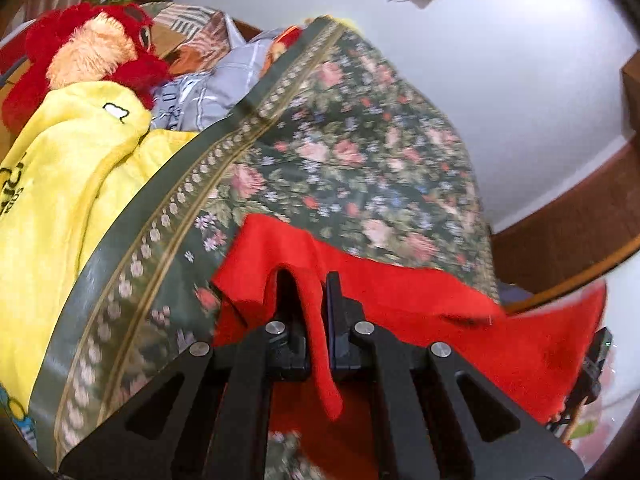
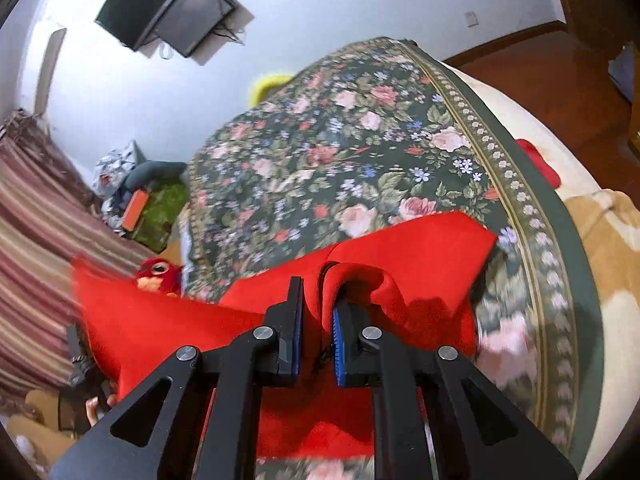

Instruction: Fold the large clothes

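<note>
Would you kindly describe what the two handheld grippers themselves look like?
Both are matte black, with angular linkage arms cut with triangular openings and joined by round silver pins. The left gripper has plain dark fingers; the right gripper carries ribbed blue pads. No sleeves show.
</note>
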`<state>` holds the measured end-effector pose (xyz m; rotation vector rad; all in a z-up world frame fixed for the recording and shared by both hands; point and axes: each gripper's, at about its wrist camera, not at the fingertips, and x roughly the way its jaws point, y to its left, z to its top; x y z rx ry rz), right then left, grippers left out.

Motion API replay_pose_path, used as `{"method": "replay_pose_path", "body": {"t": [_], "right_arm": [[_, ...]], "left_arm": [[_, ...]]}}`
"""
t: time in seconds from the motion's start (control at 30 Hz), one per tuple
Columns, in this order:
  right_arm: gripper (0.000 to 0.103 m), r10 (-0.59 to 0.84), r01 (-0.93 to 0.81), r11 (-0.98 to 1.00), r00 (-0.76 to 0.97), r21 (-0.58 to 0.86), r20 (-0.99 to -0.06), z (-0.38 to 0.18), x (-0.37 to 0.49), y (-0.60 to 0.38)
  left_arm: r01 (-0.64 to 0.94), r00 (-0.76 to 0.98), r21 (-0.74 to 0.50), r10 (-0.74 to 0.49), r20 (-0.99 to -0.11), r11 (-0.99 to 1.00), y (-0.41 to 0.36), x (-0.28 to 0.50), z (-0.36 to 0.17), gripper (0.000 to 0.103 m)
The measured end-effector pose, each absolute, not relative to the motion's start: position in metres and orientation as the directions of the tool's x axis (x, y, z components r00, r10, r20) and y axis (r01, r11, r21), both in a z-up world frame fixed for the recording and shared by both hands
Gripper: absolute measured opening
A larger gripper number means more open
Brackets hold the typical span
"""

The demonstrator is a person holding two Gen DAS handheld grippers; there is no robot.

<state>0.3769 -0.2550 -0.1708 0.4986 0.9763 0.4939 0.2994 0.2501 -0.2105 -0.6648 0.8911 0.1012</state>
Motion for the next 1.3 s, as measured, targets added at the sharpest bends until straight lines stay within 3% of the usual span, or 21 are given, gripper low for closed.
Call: {"method": "replay_pose_path", "body": {"t": [0.23,0.43,0.5,0.57,0.67,0.73,0.8,1.07,1.3], "right_arm": [[0.011,0.561,-0.093,0.811,0.399,0.577,-0.725,-0.230,0.414,-0.247],[0.011,0.610,-0.080,0.777,0.343,0.625,-0.714,-0.236,0.414,-0.260],[0.017,0.591,-0.090,0.795,0.333,0.599,-0.734,-0.229,0.409,-0.262],[0.030,0.536,-0.111,0.838,0.351,0.534,-0.768,-0.221,0.403,-0.258],[0.049,0.401,-0.165,0.916,0.434,0.366,-0.807,-0.198,0.383,-0.254],[0.049,0.371,-0.201,0.928,0.464,0.313,-0.804,-0.187,0.371,-0.254],[0.049,0.352,-0.230,0.934,0.468,0.273,-0.811,-0.180,0.361,-0.252],[0.049,0.381,-0.366,0.902,0.420,0.230,-0.824,-0.177,0.325,-0.223],[0.049,0.380,-0.486,0.853,0.326,0.191,-0.866,-0.202,0.324,-0.178]], "left_arm": [[-0.402,0.519,-0.343,-0.098,-0.849,0.849,0.246,0.339,-0.271,0.006],[-0.378,0.495,-0.320,-0.103,-0.863,0.869,0.241,0.336,-0.293,0.008],[-0.364,0.483,-0.315,-0.111,-0.868,0.877,0.238,0.332,-0.290,0.009],[-0.359,0.466,-0.310,-0.119,-0.877,0.880,0.237,0.327,-0.285,0.013],[-0.365,0.469,-0.304,-0.108,-0.876,0.880,0.238,0.316,-0.273,0.033],[-0.384,0.489,-0.278,-0.061,-0.870,0.881,0.239,0.305,-0.261,0.059],[-0.395,0.530,-0.254,-0.007,-0.848,0.883,0.240,0.290,-0.245,0.067],[-0.330,0.517,-0.222,-0.021,-0.856,0.917,0.221,0.265,-0.235,0.067],[-0.183,0.468,-0.142,-0.041,-0.883,0.973,0.164,0.280,-0.252,0.067]]}}
